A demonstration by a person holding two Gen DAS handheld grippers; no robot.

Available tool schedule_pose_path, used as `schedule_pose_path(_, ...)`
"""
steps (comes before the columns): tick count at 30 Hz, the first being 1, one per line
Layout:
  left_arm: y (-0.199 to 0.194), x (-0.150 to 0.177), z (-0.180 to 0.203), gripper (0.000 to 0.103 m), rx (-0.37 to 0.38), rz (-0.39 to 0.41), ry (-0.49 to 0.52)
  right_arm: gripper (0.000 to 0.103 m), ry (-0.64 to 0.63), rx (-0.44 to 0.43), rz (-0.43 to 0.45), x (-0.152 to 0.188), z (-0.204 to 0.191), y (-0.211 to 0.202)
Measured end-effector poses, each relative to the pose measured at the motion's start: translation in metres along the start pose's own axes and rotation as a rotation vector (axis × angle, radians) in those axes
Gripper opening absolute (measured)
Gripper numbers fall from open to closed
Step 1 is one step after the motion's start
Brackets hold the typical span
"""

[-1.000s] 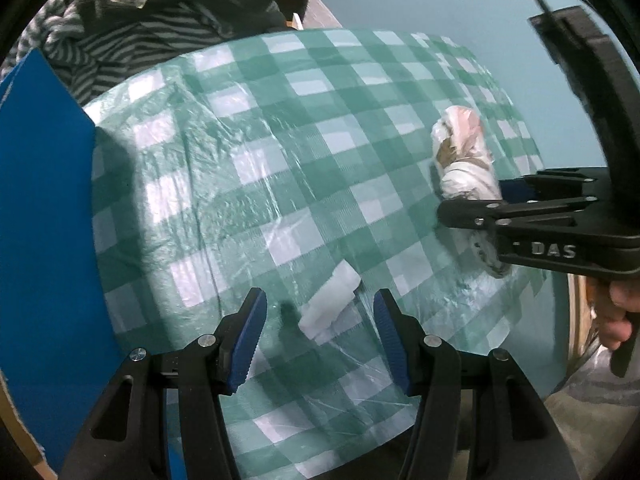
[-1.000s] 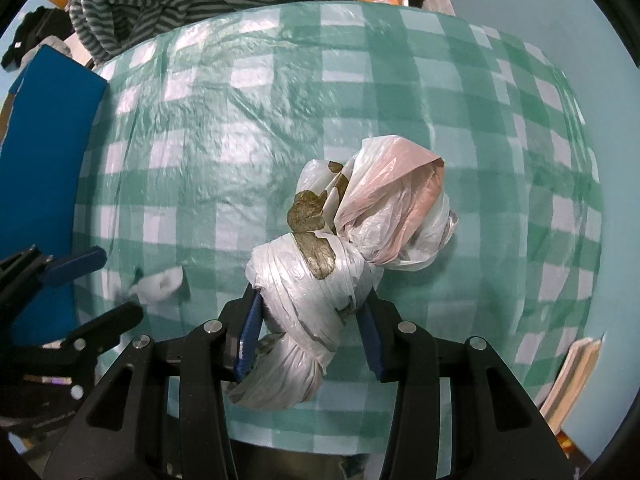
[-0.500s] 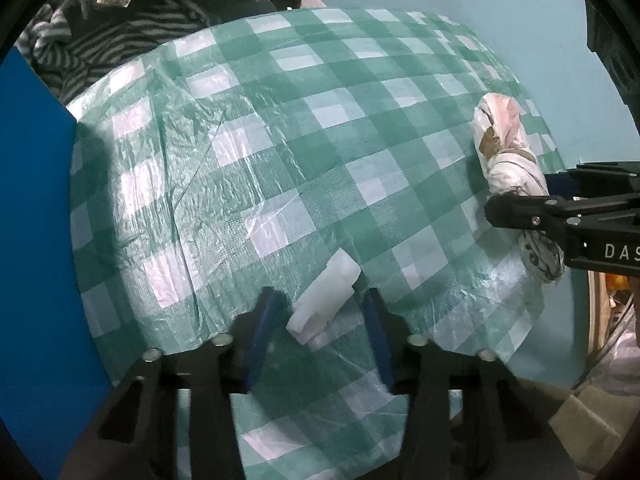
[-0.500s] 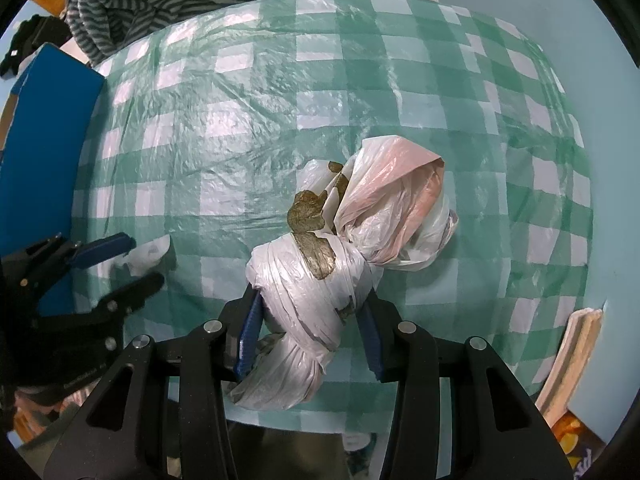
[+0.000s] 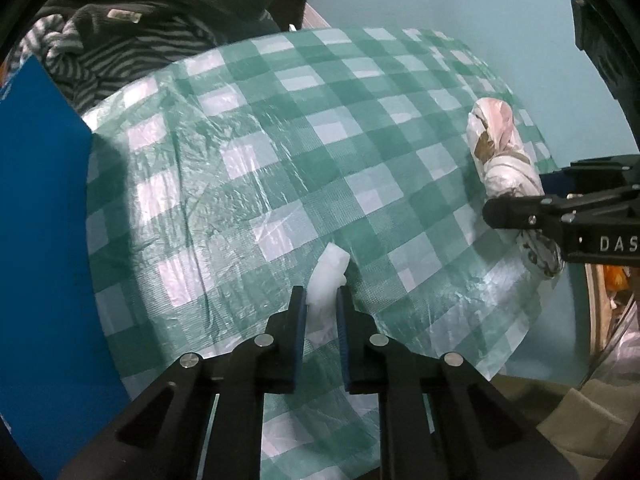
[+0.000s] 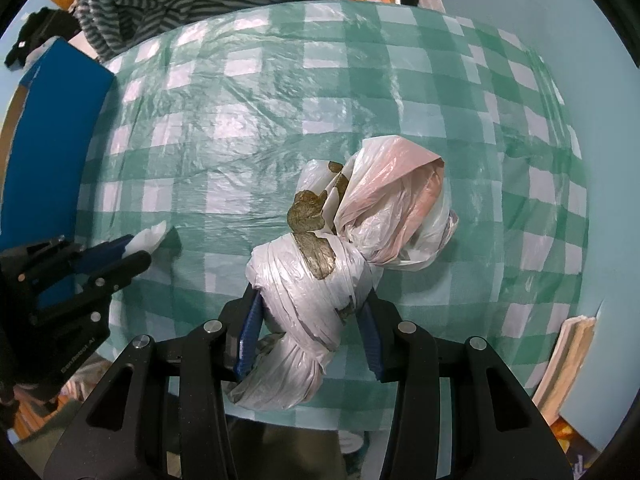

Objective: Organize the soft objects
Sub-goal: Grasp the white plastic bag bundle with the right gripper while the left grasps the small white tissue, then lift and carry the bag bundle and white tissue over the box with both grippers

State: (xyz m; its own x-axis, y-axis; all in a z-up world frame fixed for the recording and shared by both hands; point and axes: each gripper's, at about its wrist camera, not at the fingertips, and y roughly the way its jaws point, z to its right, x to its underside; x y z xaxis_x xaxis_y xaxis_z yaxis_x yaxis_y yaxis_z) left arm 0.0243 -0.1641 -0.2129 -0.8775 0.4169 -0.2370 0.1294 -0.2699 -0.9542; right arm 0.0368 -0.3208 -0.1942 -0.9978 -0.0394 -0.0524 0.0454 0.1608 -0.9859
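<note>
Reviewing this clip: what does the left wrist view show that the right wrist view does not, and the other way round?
Only the left wrist view shows the left gripper from behind, its jaws just closed onto the small white wad, pads pressing its sides.

Only the right wrist view shows the right gripper clamped around the knotted plastic bag bundle, with its brown patches and pinkish bag end, and the stack of papers beside the table.

Both show the green checked tablecloth, the blue board, the striped clothes, the wad and the bundle.
</note>
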Motion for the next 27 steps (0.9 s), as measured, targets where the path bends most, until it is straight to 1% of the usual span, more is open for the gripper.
schedule_pose_path(5,-0.013,-0.002,-0.003,0.014,0.002,0.024,-0.026,0.043,-0.043,0.004,0.020,-0.002,-0.007,-0.011)
schedule_pose_path(17,-0.049,0.001,-0.010,0.014,0.019,0.081,-0.086,0.043,-0.095,0.001,0.046,-0.004,-0.020,-0.037)
schedule_pose_path(27,-0.089,-0.002,-0.019,0.014,0.003,0.135,-0.103,0.043,-0.155,0.002,0.066,-0.007,-0.038,-0.061)
